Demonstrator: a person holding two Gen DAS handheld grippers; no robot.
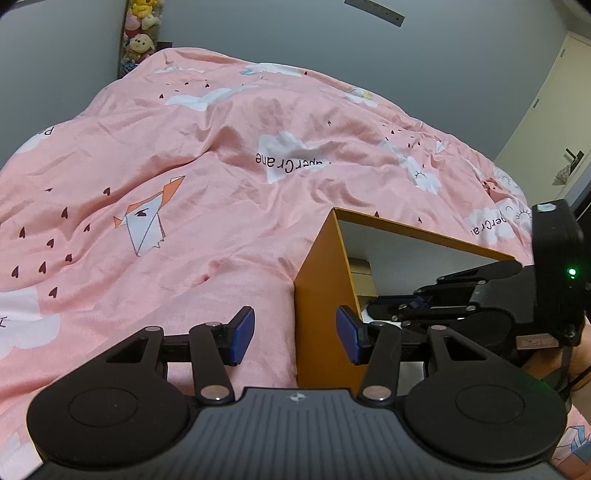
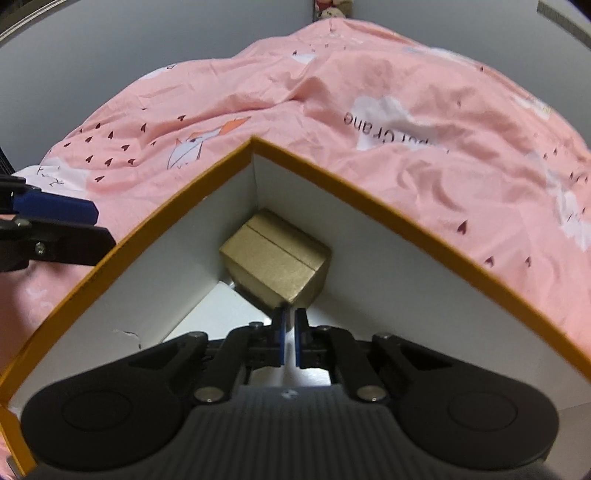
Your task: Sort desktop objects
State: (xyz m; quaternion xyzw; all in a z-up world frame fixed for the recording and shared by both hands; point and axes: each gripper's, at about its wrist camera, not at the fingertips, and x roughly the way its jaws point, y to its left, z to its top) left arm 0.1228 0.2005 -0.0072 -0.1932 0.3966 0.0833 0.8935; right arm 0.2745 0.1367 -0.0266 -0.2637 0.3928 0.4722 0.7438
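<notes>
Because the right claw [image 2: 290, 325] sits lowest in our view, we begin there: its blue pads are drawn almost together with only a thin slit between them, and nothing is caught in that slit. The tips stand right at the near corner of the small gold carton [image 2: 275, 264], but we cannot tell whether they touch it. That carton lies tilted in the far corner of the orange box [image 2: 369, 192], leaning on the white inner walls. We judge it light and fairly stiff, thin card with a seam across its top, likely to dent if pinched on a corner. A hold across two flat opposite faces should suit it best, with the pads wide enough to span them. Its smooth skin may slide a little.

Our right hand reaches steeply down into the box from the open side. Our left claw [image 1: 295, 334] hovers outside, its pads standing well apart and empty, straddling the near orange corner edge without pressing on it. It points down at a gentler slope. A bare wrist shows behind the right claw in the left view.

Beyond the box spreads the pink quilt [image 1: 184, 166] of the bed, with plush toys [image 1: 142, 33] against the far wall.
</notes>
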